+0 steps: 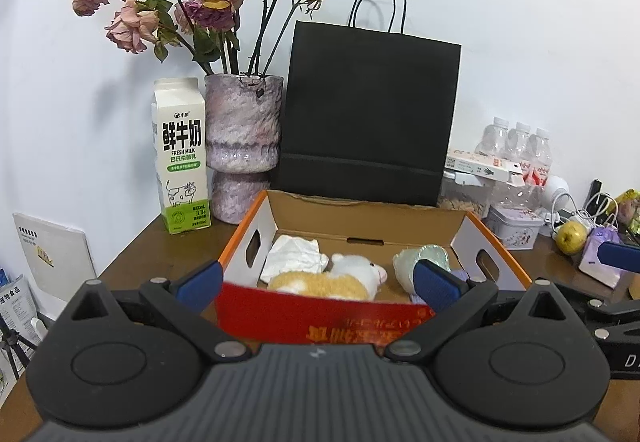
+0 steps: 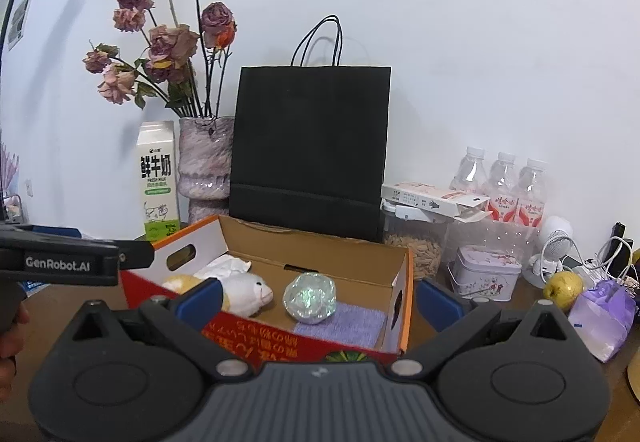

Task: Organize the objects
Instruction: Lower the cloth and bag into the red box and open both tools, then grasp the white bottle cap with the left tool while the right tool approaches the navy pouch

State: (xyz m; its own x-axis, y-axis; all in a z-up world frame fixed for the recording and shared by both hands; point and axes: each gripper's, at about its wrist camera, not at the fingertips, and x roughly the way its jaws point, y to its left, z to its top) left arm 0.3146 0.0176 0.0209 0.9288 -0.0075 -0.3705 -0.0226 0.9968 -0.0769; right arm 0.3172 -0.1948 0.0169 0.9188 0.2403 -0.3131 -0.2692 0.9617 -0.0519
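**Cardboard box half-filled, both grippers empty at its front wall**

Cardboard box [image 1: 460,226] sat on the table [image 1: 132,258] toward its back edge, in front of the black paper bag [image 1: 368,114]. Inside lay the plush toy [image 1: 340,276], a crumpled white tissue [image 1: 294,256] at the box's left end, and an iridescent ball [image 2: 310,296] at its right end, on a purple cloth [image 2: 352,324].

You held the left gripper [image 1: 318,282] spread wide with nothing between the pads, straddling the red front wall. The right gripper [image 2: 320,298] was likewise spread and empty, low at the same wall near the box's right corner.

Risks, as a judgement: your fingers hung so close to the front wall that a forward push could shove or tip the light box. The ball looked likely to roll if nudged. The two tools were also close and could collide.

Only the right wrist view showed the purple cloth clearly and the ball's full shape, plus a hand on the left tool at frame edge. The left wrist view alone showed the tissue whole. Loose items near the table's right edge, a yellow fruit [image 2: 564,288] and a purple pouch [image 2: 604,316], showed more clearly in the right view.
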